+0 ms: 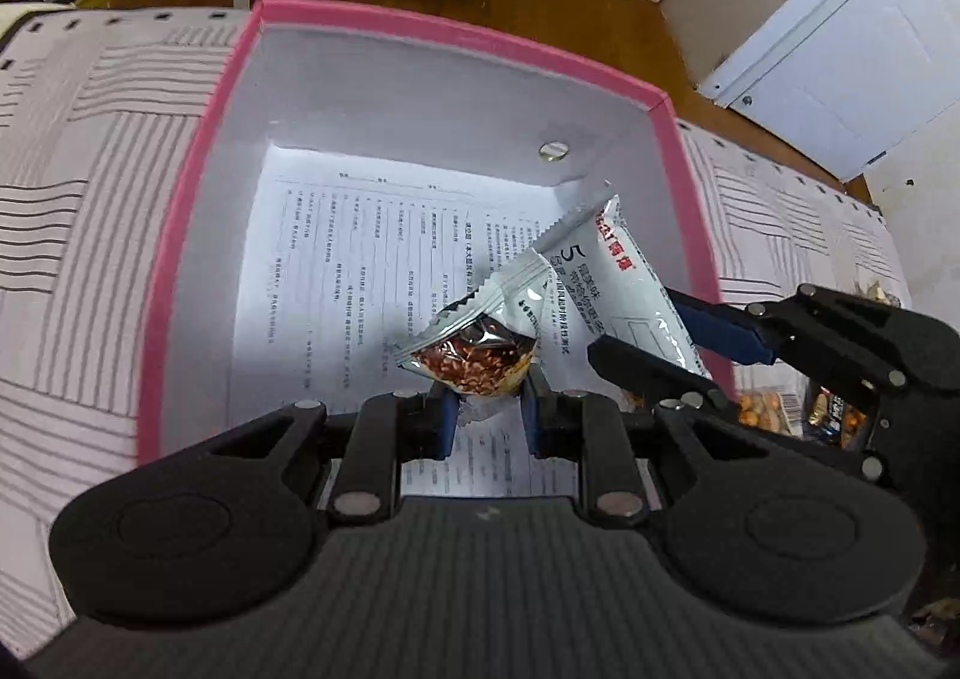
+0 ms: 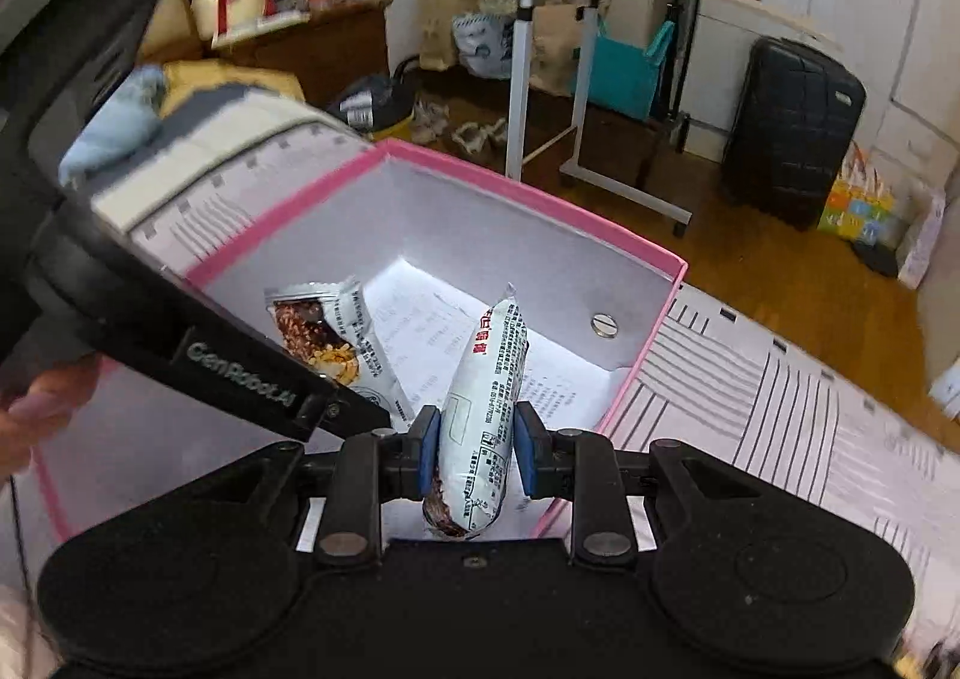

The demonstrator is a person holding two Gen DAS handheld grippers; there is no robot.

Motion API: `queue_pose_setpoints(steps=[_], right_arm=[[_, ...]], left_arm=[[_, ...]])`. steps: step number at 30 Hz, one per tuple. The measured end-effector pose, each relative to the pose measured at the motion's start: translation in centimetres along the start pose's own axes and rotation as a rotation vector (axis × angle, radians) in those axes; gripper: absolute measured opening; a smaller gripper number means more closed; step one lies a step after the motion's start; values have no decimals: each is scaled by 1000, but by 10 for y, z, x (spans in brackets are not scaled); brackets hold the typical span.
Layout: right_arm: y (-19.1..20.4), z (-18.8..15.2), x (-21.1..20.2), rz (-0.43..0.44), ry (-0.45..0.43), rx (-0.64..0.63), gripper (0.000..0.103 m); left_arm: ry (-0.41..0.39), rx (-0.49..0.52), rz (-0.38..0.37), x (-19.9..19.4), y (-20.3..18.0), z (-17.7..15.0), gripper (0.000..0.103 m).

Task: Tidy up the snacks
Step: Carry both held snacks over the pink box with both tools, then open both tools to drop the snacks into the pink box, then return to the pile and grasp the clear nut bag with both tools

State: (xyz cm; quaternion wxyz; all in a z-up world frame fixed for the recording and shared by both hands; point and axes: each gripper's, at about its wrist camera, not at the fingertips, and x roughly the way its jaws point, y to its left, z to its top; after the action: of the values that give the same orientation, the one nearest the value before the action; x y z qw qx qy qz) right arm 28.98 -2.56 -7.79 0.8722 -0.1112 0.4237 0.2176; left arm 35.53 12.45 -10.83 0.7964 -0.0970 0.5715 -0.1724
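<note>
Over the pink-rimmed box [image 1: 198, 211], the left claw [image 1: 489, 409] grips a small nut-bar packet [image 1: 474, 355] by its tail while the right claw [image 2: 474, 454] clamps a longer white wrapped bar [image 2: 480, 409] mid-body, both probably light, crinkly, slippery and crushable.

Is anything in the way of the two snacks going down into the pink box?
Nothing visible blocks them. The left gripper holds a snack and the right gripper holds a white bar, both already over the open pink box. Below lies only a flat printed sheet.
</note>
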Motion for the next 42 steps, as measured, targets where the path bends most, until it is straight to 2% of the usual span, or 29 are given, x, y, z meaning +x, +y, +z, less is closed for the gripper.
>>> queue_pose_setpoints(steps=[2,4,7,9,11,13,15,19,21,25,30,32,35,38,42], right_arm=[[3,0,7,-4,17,-49,30],[2,0,9,35,19,-66,31],[4,-1,11,28,17,-83,31],[11,-2,11,0,21,-115,36],[20,-5,7,-49,6,-149,48],[21,-6,-2,-55,-12,-149,49],[17,-9,-18,-33,-41,-101,49],[0,-25,-75,40,-138,120,50],[-1,-35,-105,82,-178,175,50],[-5,-59,-162,59,-199,219,51],[-17,-88,-206,23,-214,263,57],[-26,-101,-220,13,-228,284,60],[-36,-119,-230,-8,-235,313,65],[-44,-141,-231,-42,-216,331,69],[-60,-169,-220,-71,-193,353,75]], left_arm=[[14,-4,-10,11,0,6,21],[26,-11,-20,15,1,9,22],[47,-37,-21,22,2,15,24],[20,-5,33,21,-4,16,31],[-24,54,70,12,-14,13,33],[-67,79,79,0,-19,9,43],[-118,101,81,-17,-24,1,45],[-189,197,116,-53,-39,-23,45],[-200,233,120,-73,-48,-35,45],[-215,280,81,-109,-69,-56,45],[-216,349,14,-132,-112,-84,47],[-223,380,23,-131,-131,-94,48],[-236,422,-8,-124,-162,-107,48],[-212,465,-54,-109,-193,-117,48],[-175,505,-75,-82,-222,-125,48]])
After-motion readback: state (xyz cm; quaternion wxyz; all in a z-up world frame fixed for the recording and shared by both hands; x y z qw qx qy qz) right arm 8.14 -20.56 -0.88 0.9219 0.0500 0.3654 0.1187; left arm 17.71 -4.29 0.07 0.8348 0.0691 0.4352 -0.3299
